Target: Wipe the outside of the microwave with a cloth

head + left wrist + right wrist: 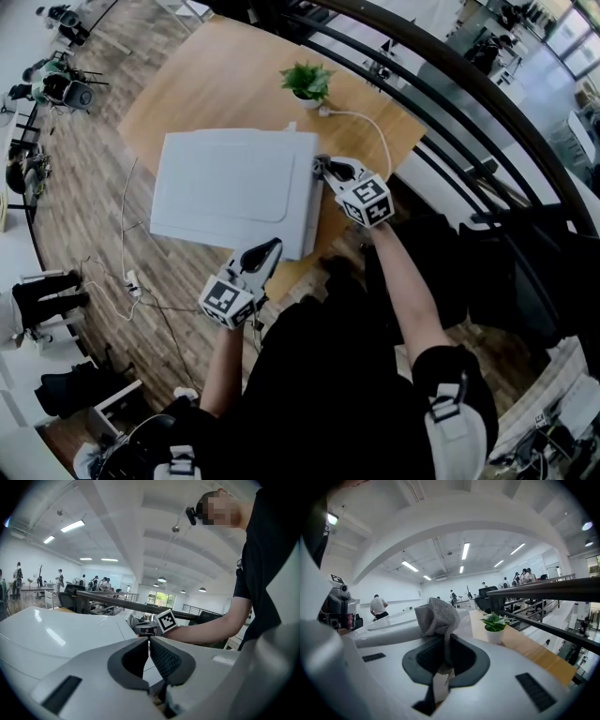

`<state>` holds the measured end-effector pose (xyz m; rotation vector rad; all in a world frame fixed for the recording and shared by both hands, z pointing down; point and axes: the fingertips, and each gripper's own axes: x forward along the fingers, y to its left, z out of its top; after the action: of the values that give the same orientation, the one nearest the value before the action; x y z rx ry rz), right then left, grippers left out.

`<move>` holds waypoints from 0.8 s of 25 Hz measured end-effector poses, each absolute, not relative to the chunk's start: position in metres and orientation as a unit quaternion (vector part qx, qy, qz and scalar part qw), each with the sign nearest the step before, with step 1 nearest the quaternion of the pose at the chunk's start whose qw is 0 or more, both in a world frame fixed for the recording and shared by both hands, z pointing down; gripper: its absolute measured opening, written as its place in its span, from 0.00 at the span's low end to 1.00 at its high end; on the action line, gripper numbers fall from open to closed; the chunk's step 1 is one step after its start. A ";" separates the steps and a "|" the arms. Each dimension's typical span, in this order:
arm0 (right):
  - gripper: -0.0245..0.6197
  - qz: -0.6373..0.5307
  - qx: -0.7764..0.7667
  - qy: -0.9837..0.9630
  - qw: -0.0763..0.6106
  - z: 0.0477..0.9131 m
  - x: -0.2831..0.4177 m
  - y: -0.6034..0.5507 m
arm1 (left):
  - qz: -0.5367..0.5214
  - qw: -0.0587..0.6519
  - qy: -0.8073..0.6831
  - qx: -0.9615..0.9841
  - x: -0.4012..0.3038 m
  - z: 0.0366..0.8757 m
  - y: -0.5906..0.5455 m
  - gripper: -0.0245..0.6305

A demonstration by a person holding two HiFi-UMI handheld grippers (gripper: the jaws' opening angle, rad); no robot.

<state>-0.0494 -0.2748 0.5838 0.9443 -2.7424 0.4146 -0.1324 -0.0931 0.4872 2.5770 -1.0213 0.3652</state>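
Plant (307, 82) behind microwave (230, 183); right tongs (443, 641) clamp cloth (437, 615), left tongs (149, 643) closed, empty

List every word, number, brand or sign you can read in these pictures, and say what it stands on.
No readable words or numbers anywhere.
White box-shaped microwave: small mark on top, too faint to read.
Cubes on left tool and right tool: black-and-white square patterns, no letters.
White tag under grey woven cloth: nothing legible.

Small green plant in a white pot (307, 82) stands on light wooden table (211, 80); thin white cable (366, 115) lies just beside it.
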 end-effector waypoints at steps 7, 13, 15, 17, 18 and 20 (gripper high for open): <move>0.06 0.133 0.331 -0.927 0.113 0.586 -0.044 -0.300 | 0.129 0.172 -0.364 0.906 -0.133 0.487 -0.095 0.05; 0.06 0.132 0.343 -0.922 0.120 0.591 -0.043 -0.314 | 0.130 0.176 -0.366 0.905 -0.136 0.486 -0.091 0.05; 0.06 0.128 0.347 -0.921 0.123 0.592 -0.042 -0.319 | 0.131 0.176 -0.365 0.905 -0.136 0.487 -0.092 0.05; 0.06 0.115 0.354 -0.919 0.131 0.593 -0.041 -0.323 | 0.137 0.178 -0.365 0.903 -0.137 0.489 -0.091 0.05; 0.06 0.107 0.357 -0.918 0.135 0.592 -0.041 -0.325 | 0.138 0.179 -0.366 0.903 -0.138 0.490 -0.090 0.05; 0.06 0.099 0.362 -0.916 0.141 0.592 -0.041 -0.328 | 0.137 0.177 -0.366 0.903 -0.139 0.490 -0.090 0.05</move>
<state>-0.0414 -0.3279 0.5921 1.0466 -2.6445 0.2861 -0.1390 -0.0897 0.4896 2.5575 -1.0348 0.3882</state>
